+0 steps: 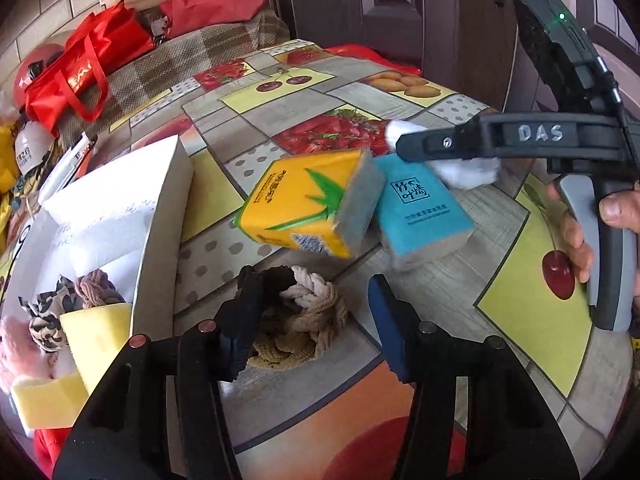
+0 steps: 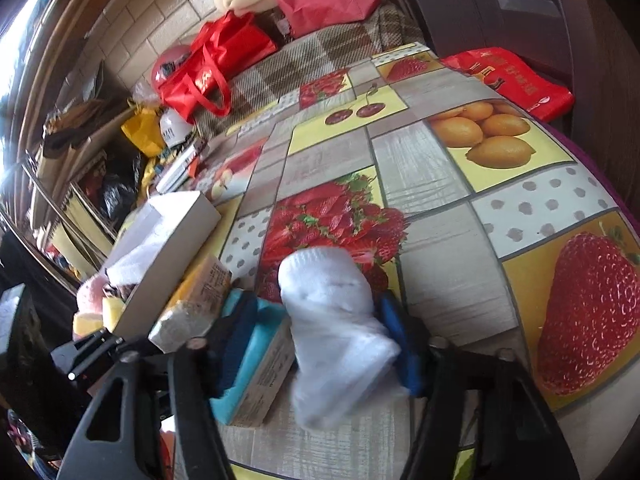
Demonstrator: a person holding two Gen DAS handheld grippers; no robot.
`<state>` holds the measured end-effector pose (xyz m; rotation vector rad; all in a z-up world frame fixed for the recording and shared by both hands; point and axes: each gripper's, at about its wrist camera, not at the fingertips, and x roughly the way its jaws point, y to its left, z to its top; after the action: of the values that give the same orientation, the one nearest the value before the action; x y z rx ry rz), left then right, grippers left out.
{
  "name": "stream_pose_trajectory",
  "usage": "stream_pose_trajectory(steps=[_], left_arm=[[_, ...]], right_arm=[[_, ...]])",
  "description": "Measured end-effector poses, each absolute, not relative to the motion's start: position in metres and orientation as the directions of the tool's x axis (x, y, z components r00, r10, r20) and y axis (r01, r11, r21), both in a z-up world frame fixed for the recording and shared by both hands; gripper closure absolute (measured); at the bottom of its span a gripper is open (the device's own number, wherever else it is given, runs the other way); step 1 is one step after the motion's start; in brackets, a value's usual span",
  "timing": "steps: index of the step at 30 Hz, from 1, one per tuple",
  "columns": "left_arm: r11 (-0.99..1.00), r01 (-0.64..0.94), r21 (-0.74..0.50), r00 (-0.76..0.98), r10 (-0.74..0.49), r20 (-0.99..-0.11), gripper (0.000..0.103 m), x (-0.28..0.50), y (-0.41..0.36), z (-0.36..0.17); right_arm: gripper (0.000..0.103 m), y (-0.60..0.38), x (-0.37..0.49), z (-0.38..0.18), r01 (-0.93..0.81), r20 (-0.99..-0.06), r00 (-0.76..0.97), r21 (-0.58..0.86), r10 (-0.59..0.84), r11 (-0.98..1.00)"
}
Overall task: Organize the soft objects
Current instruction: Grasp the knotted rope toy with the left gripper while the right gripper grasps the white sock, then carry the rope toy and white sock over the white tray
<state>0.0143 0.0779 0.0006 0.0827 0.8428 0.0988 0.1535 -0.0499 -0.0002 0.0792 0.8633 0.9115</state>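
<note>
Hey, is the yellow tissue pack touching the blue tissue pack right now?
Touching. The left wrist view shows the yellow tissue pack tilted with its grey end resting on the blue tissue pack, no gap between them.

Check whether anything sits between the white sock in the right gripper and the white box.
Yes. The right gripper holds the white sock, and the blue tissue pack and the yellow tissue pack lie on the table between it and the white box. It would likely have to pass over them.

Left gripper [image 1: 306, 322] straddles braided hair ties [image 1: 308, 316] beside a white box [image 1: 160, 216].
</note>
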Motion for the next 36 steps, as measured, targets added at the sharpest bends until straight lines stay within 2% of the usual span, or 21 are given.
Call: stream_pose_trajectory(steps=[1,2,5,12,17,20,29,36], left_arm=[[0.993,-0.057,0.105,0.664,0.116,-0.738,0.070,0.014,0.079,0.001],[0.994,-0.058,0.092,0.670,0.107,-0.735,0.075,0.013,0.081,0.002],[0.997,-0.053,0.050,0.688,0.073,-0.722,0.080,0.009,0.085,0.006],[0.994,-0.061,0.088,0.797,0.102,-0.596,0.080,-0.018,0.077,0.025],[0.997,-0.055,0.060,0.884,0.077,-0.461,0.080,-0.046,0.079,0.041],[0.996,-0.065,0.054,0.908,0.082,-0.411,0.080,-0.056,0.082,0.047],[0.992,-0.125,0.019,0.935,0.124,-0.331,0.080,-0.072,0.092,0.055],[0.985,-0.172,0.017,0.940,0.169,-0.298,0.080,-0.084,0.099,0.056]], right_arm=[[0.063,-0.049,0.153,0.000,-0.665,-0.625,0.306,0.400,0.718,0.631],[0.065,-0.049,0.153,-0.001,-0.666,-0.623,0.306,0.401,0.720,0.629],[0.067,-0.056,0.152,0.001,-0.654,-0.605,0.333,0.405,0.724,0.639],[0.067,-0.082,0.133,0.020,-0.660,-0.458,0.452,0.406,0.765,0.633],[0.067,-0.090,0.116,0.029,-0.670,-0.381,0.493,0.407,0.782,0.621],[0.067,-0.092,0.103,0.034,-0.676,-0.335,0.522,0.399,0.784,0.620],[0.067,-0.081,0.068,0.042,-0.693,-0.273,0.545,0.385,0.792,0.610],[0.067,-0.056,0.055,0.040,-0.704,-0.297,0.538,0.356,0.789,0.614]])
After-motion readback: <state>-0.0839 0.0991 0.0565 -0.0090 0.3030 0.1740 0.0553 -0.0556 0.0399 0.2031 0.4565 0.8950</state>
